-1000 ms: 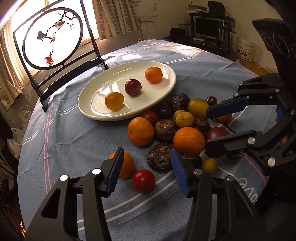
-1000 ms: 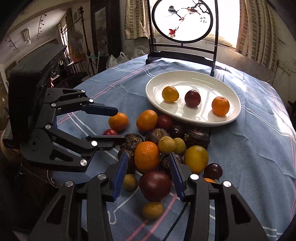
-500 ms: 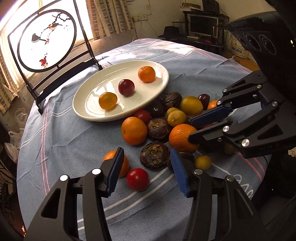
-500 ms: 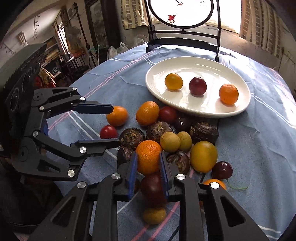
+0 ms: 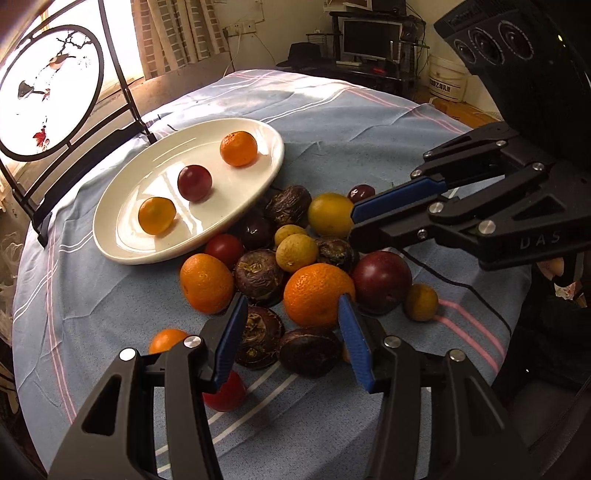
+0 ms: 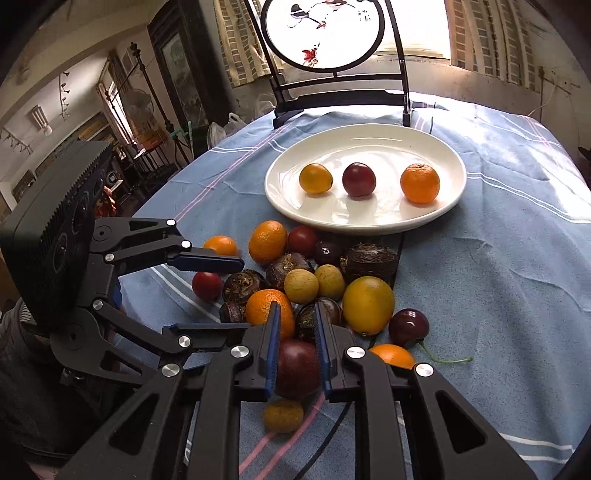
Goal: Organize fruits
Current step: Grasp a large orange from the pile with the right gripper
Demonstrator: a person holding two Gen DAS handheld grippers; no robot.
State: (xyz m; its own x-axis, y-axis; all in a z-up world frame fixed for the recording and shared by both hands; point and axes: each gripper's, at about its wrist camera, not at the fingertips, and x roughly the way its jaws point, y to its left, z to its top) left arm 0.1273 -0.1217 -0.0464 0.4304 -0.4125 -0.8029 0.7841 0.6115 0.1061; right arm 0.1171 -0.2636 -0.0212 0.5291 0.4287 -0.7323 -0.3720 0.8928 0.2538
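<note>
A white oval plate (image 5: 122, 225) (image 6: 439, 147) holds a yellow-orange fruit, a dark red plum and a mandarin. A pile of oranges, tomatoes, water chestnuts, longans and a yellow fruit lies in front of it. My right gripper (image 6: 297, 343) (image 5: 354, 230) is shut on a dark red plum (image 6: 297, 363) (image 5: 382, 275) at the pile's near edge, low over the cloth. My left gripper (image 5: 290, 334) (image 6: 231, 295) is open around an orange (image 5: 317, 295) (image 6: 264, 308), with two water chestnuts below it.
A blue striped cloth (image 5: 369, 122) covers the round table. A framed round bird screen (image 6: 325, 33) (image 5: 44, 92) stands behind the plate. A cherry (image 6: 408, 326) and small orange fruit (image 6: 391, 354) lie right of my right gripper. A tomato (image 5: 225, 393) lies under my left finger.
My right gripper closed on the dark red plum and holds it. My left gripper moved forward into the pile, so the orange now sits between its open fingers.
</note>
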